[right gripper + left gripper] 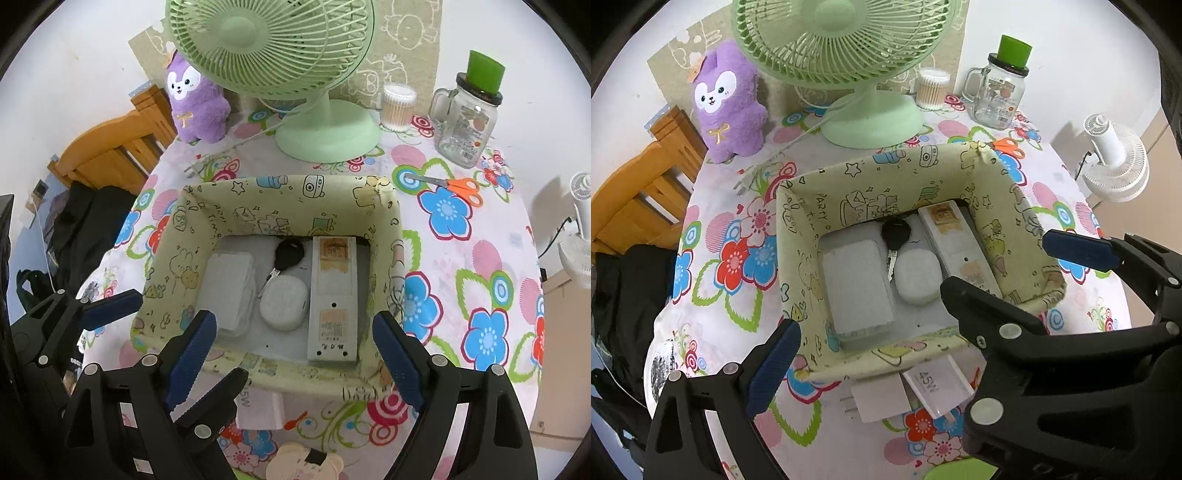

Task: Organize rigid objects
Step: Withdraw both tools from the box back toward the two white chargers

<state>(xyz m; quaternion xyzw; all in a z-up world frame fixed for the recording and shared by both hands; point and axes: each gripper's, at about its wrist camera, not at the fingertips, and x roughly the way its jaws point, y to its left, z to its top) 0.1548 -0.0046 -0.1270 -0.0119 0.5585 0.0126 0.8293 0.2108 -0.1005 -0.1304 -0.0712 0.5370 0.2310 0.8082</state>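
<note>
A cream fabric box [291, 192] stands on the floral table. Inside lie a flat white case [231, 288], a black car key [290, 254], a round white case [284, 302] and a long white device [334, 295]. My right gripper [294, 317] hovers open above the box's near side, clear of the long device below it. The left gripper [190, 334] is just to its left, open and empty, its fingers crossing the right one's. In the left wrist view its own right finger is hidden behind the right gripper [997, 264]. A white 45W charger [938, 384] and a plug adapter [879, 398] lie outside the box's front wall.
Behind the box stand a green desk fan [325, 136], a purple plush [197, 107], a cotton swab jar [397, 107] and a glass mug jar [465, 122]. Orange scissors [458, 186] lie at the right. A wooden chair [639, 192] sits past the left table edge.
</note>
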